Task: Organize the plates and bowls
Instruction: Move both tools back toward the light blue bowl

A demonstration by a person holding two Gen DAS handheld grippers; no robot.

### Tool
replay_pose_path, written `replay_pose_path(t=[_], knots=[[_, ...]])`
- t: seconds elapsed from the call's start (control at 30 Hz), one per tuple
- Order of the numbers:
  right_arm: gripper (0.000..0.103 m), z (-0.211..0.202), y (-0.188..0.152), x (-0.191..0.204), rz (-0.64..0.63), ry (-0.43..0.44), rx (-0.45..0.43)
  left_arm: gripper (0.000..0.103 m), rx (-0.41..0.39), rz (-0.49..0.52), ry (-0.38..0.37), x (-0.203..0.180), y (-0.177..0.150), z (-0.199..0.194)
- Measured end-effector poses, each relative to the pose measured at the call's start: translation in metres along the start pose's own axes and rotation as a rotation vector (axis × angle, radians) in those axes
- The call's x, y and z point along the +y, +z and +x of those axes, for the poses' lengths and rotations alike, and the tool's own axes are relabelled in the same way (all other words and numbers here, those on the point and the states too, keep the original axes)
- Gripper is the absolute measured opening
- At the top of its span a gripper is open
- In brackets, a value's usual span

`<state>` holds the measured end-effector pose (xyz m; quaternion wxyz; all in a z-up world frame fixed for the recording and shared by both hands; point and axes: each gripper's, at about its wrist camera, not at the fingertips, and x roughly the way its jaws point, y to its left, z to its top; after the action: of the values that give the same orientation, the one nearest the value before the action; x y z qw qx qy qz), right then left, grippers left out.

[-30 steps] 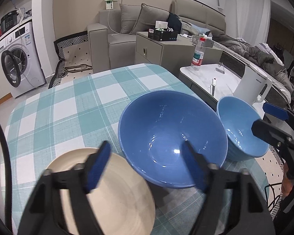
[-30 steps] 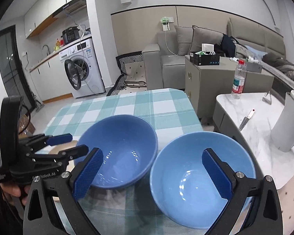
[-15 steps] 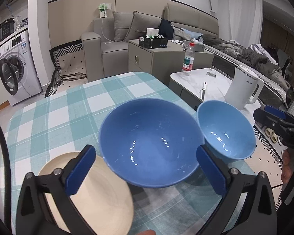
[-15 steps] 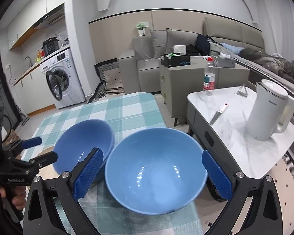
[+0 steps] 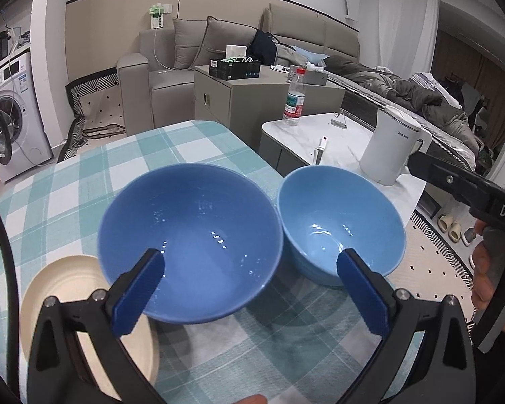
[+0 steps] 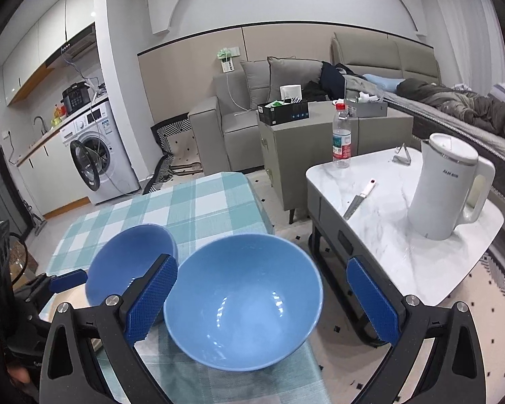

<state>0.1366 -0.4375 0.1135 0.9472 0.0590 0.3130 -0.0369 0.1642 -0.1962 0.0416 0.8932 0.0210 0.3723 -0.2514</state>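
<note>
Large bowl (image 5: 190,242): centre of the left wrist view, straight ahead of the left gripper (image 5: 249,289), on the checked desk (image 5: 94,175) — rim overlapping the cream plate (image 5: 67,289) at lower left.
Small bowl (image 6: 244,298): centre-low in the right wrist view, dead ahead of the right gripper (image 6: 264,303), at the desk's right edge, just beside the large bowl (image 6: 131,266).
Left jaws: wide apart, just opened further, nothing pinched — near rim of the large bowl between the pads in the picture, contact not evident.
Right jaws: spread wide, small bowl framed between them, no pad seen pressing it.
Key relation: each bowl round, no long axis; nearer hand decided by side — left for large, right for small (image 5: 341,225).
Likely next: nesting the small bowl into the large, a leftward carry in the frame.
Left view only: plate in full, bowls' narrow gap.
Right view only: small bowl's overhang toward the floor, the left gripper (image 6: 67,279) low at left.
</note>
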Motion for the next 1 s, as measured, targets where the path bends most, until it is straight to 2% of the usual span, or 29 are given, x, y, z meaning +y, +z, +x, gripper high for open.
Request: replay_pose_path(t=[0.33,0.5,0.63,0.83,0.93,1.0], knots=[[0.103,0.017,-0.001,-0.018,-0.012,-0.001,0.041,0.103,0.021,0.005,0.012,-0.018,-0.002,0.005],[0.103,0.032,-0.008,-0.030,0.017,-0.019,0.089,0.103,0.021,-0.021,-0.017,-0.022,-0.003,0.008],[0.102,0.033,-0.011,-0.035,0.034,-0.028,0.084,0.100,0.029,0.003,-0.033,-0.030,-0.005,0.011],[0.098,0.037,-0.014,-0.036,0.036,-0.008,0.085,0.081,0.045,-0.006,-0.125,-0.039,-0.007,0.014],[0.087,0.040,-0.016,-0.037,0.038,-0.016,0.098,0.071,0.054,-0.008,-0.138,-0.043,-0.009,0.016],[0.075,0.043,-0.018,-0.040,0.038,-0.028,0.109,0.066,0.064,-0.016,-0.152,-0.045,-0.011,0.017]])
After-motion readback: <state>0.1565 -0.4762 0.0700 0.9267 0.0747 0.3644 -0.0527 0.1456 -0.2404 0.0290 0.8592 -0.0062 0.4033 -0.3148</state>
